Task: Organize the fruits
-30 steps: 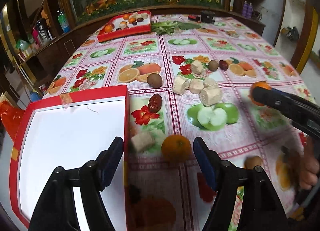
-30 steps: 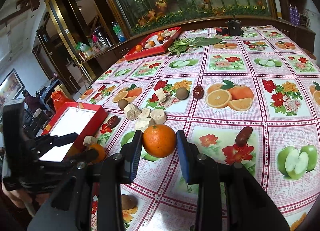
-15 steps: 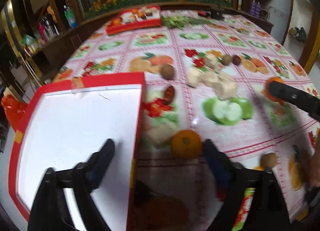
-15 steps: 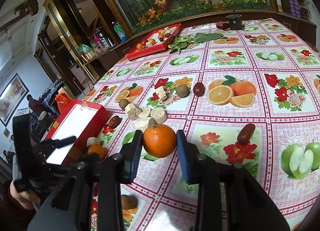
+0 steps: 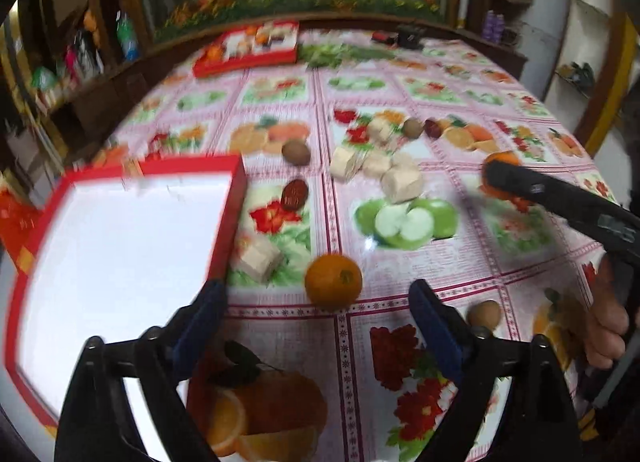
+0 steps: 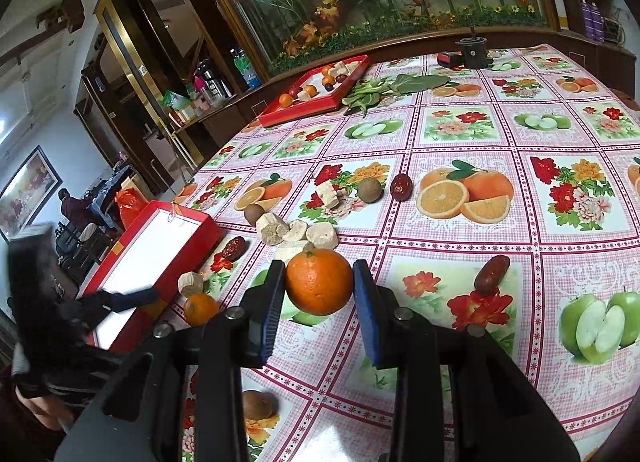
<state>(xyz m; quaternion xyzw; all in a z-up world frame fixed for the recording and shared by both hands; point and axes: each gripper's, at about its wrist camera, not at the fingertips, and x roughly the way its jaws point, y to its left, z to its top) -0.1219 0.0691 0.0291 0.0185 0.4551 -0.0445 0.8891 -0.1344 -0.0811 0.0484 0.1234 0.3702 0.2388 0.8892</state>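
Your right gripper (image 6: 319,294) clamps an orange (image 6: 319,282) between its blue pads, lifted off the table (image 6: 520,133). The hold sits on the fruit's round flanks, so a quick swing toward the red box (image 6: 160,254) could let it roll out of the pads and drop onto the biscuit chunks (image 6: 298,232) at 12 o'clock of it.

Your left gripper (image 5: 316,310) stands wide and holds nothing; a second orange (image 5: 333,282) lies on the table between its tips, touching neither. Closing here from a moving, blurred approach could nudge that orange away toward the kiwi (image 5: 484,314) at 3 o'clock, or clip the box wall, which the left finger (image 5: 200,322) overlaps at 9 o'clock. Both grippers work close together, so their paths to the box may cross.
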